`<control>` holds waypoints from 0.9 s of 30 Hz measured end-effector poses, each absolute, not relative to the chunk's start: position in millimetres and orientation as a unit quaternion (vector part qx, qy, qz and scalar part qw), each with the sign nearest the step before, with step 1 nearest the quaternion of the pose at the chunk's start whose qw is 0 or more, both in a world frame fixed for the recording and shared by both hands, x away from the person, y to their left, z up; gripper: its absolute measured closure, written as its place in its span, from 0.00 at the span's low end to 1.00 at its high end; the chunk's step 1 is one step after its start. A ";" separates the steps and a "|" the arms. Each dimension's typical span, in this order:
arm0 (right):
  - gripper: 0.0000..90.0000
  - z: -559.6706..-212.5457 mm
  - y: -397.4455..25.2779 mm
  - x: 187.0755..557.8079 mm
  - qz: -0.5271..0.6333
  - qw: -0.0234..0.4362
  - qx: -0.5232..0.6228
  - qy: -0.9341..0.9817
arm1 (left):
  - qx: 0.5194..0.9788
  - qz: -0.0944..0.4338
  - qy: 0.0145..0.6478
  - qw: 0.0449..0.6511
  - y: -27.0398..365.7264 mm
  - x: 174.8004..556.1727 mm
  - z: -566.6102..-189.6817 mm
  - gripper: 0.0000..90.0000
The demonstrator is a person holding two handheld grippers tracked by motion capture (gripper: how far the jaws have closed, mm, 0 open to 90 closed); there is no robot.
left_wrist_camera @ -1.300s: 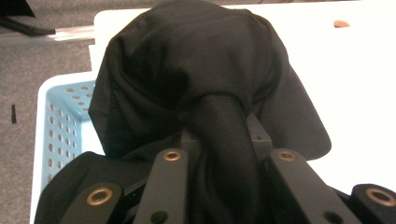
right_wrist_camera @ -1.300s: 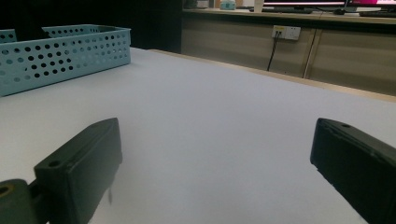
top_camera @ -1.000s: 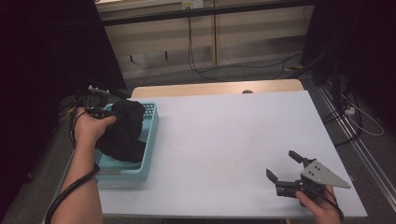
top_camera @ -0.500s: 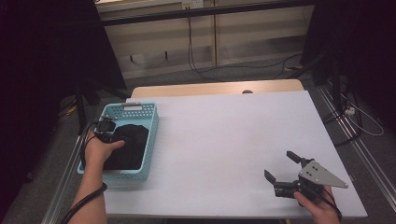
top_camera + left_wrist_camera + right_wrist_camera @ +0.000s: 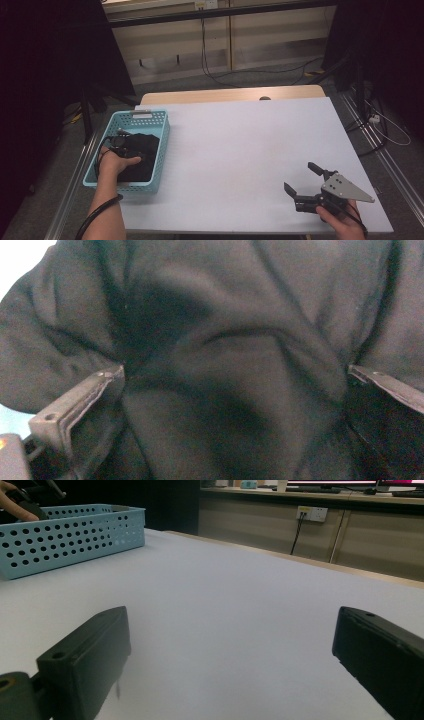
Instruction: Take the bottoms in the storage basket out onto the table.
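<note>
Black cloth [image 5: 235, 355] bunches between your left tongs [image 5: 235, 390], whose jaws stand spread and press down into it; it lies crumpled in the blue basket [image 5: 156, 150] under that hand. It looks soft, limp and light, so it will likely sag and drape once lifted. Take a thick fold, such as the ridge between the jaws, rather than a thin edge. The fabric is dark, matte and creased, with no print showing. Your right tongs [image 5: 305, 186] sit open and empty, low over the bench [image 5: 240, 145], well apart from the basket.
</note>
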State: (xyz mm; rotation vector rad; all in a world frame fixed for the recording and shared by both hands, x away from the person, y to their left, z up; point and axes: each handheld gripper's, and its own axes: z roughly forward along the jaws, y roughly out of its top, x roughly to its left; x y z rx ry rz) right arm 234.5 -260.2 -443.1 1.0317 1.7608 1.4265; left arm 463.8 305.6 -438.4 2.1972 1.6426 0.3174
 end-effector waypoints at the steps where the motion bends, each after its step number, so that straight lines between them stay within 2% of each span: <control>1: 0.02 -442.8 -260.0 234.4 0.543 0.320 0.392 0.670 | 0.782 0.112 0.583 0.189 305.1 463.3 -437.8 0.03; 3: 0.02 -442.3 -259.8 234.0 0.544 0.322 0.390 0.669 | 0.786 0.108 0.580 0.185 303.9 463.0 -433.8 0.11; 13: 0.02 -441.3 -259.0 234.1 0.543 0.324 0.389 0.670 | 0.779 0.112 0.581 0.207 298.5 460.6 -427.7 0.70; 17: 0.02 -441.4 -259.8 234.5 0.543 0.325 0.391 0.668 | 0.773 0.108 0.587 0.214 298.1 460.4 -427.7 0.77; 27: 0.02 -441.9 -260.6 235.4 0.542 0.326 0.393 0.667 | 0.764 0.100 0.600 0.215 300.7 466.4 -423.9 0.81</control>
